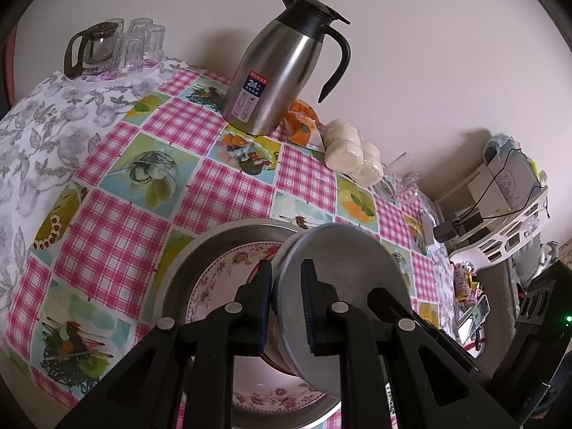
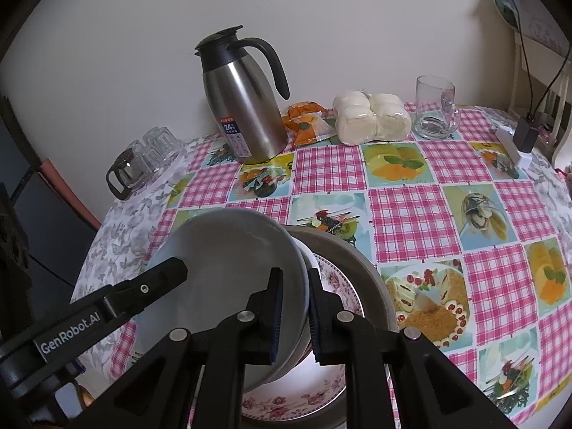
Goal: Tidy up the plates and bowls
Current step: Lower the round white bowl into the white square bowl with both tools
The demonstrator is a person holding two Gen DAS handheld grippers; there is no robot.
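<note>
A grey bowl (image 1: 343, 286) hangs tilted above a floral plate (image 1: 221, 282), which lies inside a wide grey metal dish (image 1: 189, 261). My left gripper (image 1: 286, 307) is shut on the bowl's rim, one pad inside and one outside. In the right wrist view the same grey bowl (image 2: 228, 268) shows its inside, and my right gripper (image 2: 295, 314) is shut on its near right rim. One finger of the left gripper (image 2: 168, 271) rests on the bowl's left side. The floral plate (image 2: 336, 286) and the metal dish (image 2: 361, 261) lie beneath. A white edge under the bowl may be a second bowl.
A steel thermos jug (image 2: 246, 107) stands at the back of the checked tablecloth (image 2: 404, 214). Beside it are an orange packet (image 2: 307, 121), a bag of white buns (image 2: 371, 118) and a glass mug (image 2: 434, 107). A glass coffee pot with tumblers (image 2: 143, 164) sits back left.
</note>
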